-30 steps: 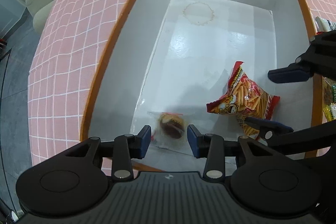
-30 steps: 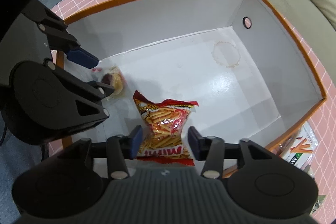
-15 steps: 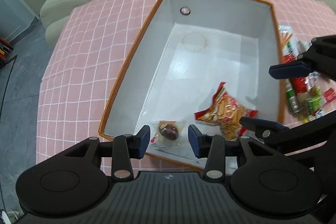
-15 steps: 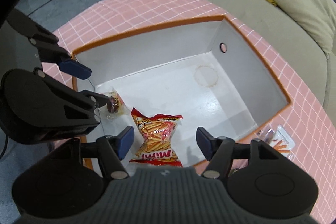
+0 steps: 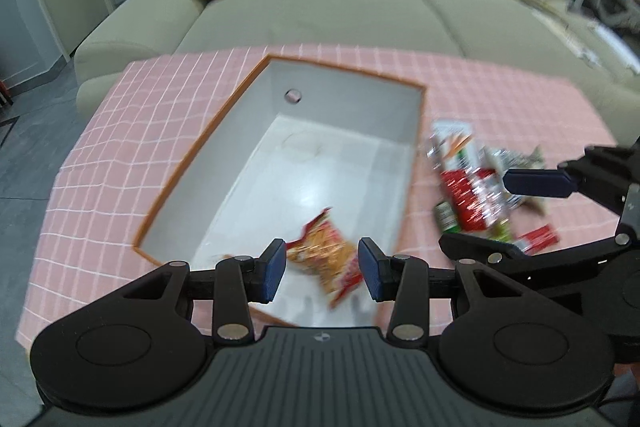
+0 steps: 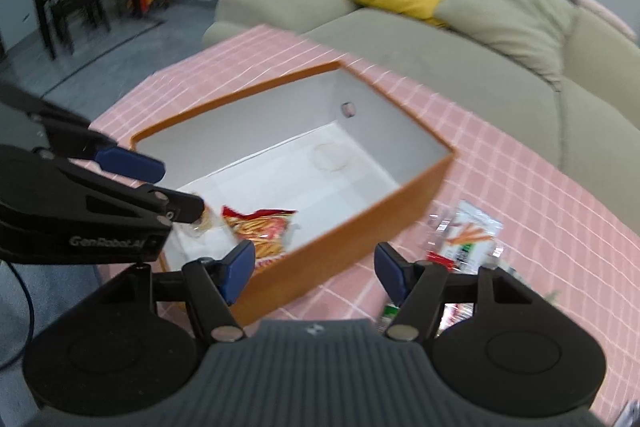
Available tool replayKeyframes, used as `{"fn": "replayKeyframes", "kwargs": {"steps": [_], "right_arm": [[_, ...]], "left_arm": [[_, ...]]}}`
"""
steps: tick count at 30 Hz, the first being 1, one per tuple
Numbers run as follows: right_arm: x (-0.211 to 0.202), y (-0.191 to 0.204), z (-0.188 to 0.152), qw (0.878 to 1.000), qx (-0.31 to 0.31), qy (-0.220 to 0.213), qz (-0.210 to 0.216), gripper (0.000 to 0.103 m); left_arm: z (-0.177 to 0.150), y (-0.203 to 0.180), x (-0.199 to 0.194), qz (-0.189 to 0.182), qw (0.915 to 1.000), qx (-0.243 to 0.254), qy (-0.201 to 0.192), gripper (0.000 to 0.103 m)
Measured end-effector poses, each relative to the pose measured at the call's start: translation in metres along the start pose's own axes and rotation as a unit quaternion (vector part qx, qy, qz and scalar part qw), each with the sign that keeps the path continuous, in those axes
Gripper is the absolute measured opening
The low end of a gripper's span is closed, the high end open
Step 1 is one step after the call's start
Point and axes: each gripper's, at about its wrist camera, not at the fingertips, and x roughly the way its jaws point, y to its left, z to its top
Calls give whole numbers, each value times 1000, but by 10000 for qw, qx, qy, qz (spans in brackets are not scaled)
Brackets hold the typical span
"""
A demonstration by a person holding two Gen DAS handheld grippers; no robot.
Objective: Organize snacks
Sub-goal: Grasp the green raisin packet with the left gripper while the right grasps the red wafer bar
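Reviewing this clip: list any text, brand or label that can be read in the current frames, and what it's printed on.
"GenRobot.AI": on the side of the left claw, seen in the right wrist view.
Red snack bag in the orange box: printing too blurred to read.
Loose snack packets on the pink tablecloth: blurred, unreadable.

Red chip bag [image 5: 325, 264] in box [image 5: 208, 135]

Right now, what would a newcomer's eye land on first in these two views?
The orange-rimmed box on the pink checked cloth, with a red snack bag lying at its near end. Beside the box, a heap of unsorted snack packets lies on the cloth. Both the left gripper and right gripper are open and empty.
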Motion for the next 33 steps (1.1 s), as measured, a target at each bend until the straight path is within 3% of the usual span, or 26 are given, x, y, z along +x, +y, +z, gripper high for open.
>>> {"fn": "replayKeyframes", "kwargs": {"steps": [7,19,28,33], "right_arm": [[-31,-35,-52,9951,755,-404,-486,67],[-22,-82,-139,9830,1427,-43,-1154,67],[-5,-103,-157,9777,1736,219,-1165,67],[13,-103,-155,9799,1613,339,-1126,67]], "left_arm": [[-23,-45,-7,-516,9980,9,-376,50],[-62,-96,34,-1059,9941,225,-26,50],[-68,-101,66,-1251,9918,90,266,50],[-59,-114,81,-1297,9901,501,181,56]]}}
